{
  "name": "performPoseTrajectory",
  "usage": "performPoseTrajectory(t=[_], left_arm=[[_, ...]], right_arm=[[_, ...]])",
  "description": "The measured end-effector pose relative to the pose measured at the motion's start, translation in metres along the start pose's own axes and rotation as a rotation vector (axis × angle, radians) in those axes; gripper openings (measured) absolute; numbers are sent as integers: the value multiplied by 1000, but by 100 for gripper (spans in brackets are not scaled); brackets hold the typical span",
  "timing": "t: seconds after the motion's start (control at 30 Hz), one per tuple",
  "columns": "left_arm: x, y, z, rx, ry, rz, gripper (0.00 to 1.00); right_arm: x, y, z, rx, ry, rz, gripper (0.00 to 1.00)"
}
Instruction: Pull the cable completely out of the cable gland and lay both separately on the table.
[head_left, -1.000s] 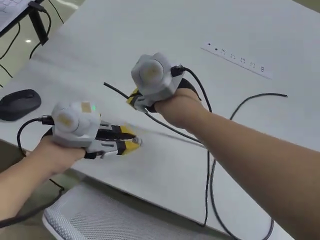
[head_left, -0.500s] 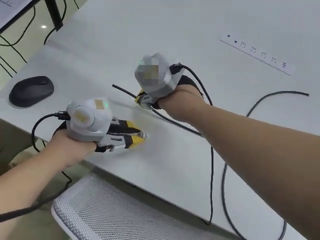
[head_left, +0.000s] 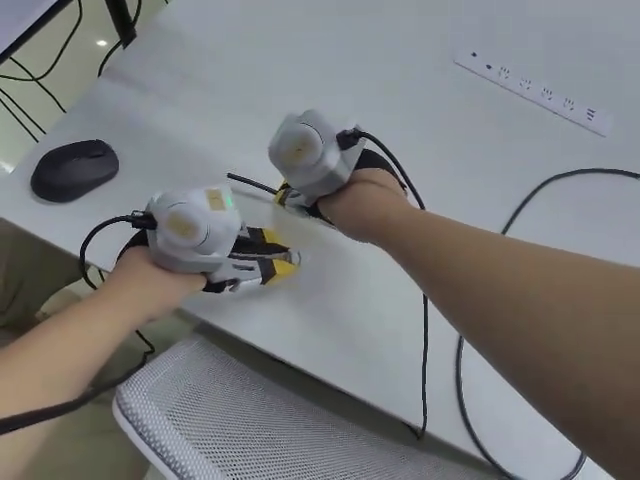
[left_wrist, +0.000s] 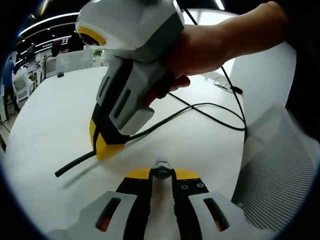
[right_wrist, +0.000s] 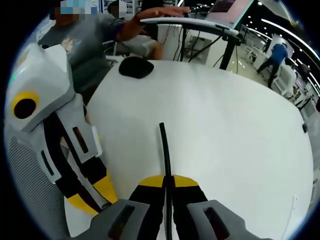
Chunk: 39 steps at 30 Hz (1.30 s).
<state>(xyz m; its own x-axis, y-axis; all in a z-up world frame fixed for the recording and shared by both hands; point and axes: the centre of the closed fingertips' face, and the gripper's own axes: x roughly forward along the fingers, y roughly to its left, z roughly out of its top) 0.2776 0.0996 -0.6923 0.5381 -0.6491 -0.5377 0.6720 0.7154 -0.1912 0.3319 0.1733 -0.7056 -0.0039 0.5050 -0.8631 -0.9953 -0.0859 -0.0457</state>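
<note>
Left gripper view: cable gland and cable held apart, one in each gripper.
The left gripper (left_wrist: 162, 175) is pinched on the small, round, grey cable gland (left_wrist: 161, 169), which sits between its yellow tips over the white table (left_wrist: 45, 125). In the right gripper view the right gripper (right_wrist: 168, 179) is clamped on the thin black cable (right_wrist: 163, 145). The cable's free end sticks out ahead of the tips, and the rest trails back across the table. The cable passes just ahead of the gland without touching it.
</note>
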Motion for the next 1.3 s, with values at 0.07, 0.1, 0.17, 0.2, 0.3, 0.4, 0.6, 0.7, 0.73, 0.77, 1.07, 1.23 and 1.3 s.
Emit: performPoseTrajectory(t=[0.07, 0.1, 0.17, 0.2, 0.3, 0.4, 0.6, 0.7, 0.73, 0.77, 1.07, 1.23, 1.3], left_arm=[[1, -2, -3, 9, 26, -7, 16], [1, -2, -3, 12, 29, -7, 16], [1, -2, -4, 36, 39, -3, 16], [1, -2, -4, 39, 42, -2, 16], [0, -1, -5, 46, 47, 0, 16], [-1, 0, -8, 66, 71, 4, 16], [-1, -1, -8, 66, 74, 2, 18], [0, 0, -9, 64, 77, 8, 21], [0, 1, -9, 64, 77, 11, 21], [0, 1, -9, 61, 81, 11, 22], [-1, 5, -11, 58, 83, 24, 28], [-2, 7, -9, 54, 73, 40, 34], [-2, 6, -7, 54, 70, 38, 34]], right_arm=[[2, 2, -2, 11, 1, 5, 0], [3, 3, -2, 10, 1, 5, 0], [4, 5, -4, 4, 10, 0, 0], [5, 4, -2, -10, 3, -1, 0], [5, 3, -3, -1, 6, 3, 0], [5, 2, -3, -2, 6, 4, 0], [6, 4, -3, 2, 21, 5, 2], [7, 4, -3, -18, 29, -3, 2], [7, 4, -3, -25, 32, -6, 2], [7, 4, -3, -28, 33, -7, 2], [-1, -5, -2, -50, 21, -64, 9], [-13, -10, -1, 8, -12, -77, 9], [-20, -12, 0, 29, -30, -84, 12]])
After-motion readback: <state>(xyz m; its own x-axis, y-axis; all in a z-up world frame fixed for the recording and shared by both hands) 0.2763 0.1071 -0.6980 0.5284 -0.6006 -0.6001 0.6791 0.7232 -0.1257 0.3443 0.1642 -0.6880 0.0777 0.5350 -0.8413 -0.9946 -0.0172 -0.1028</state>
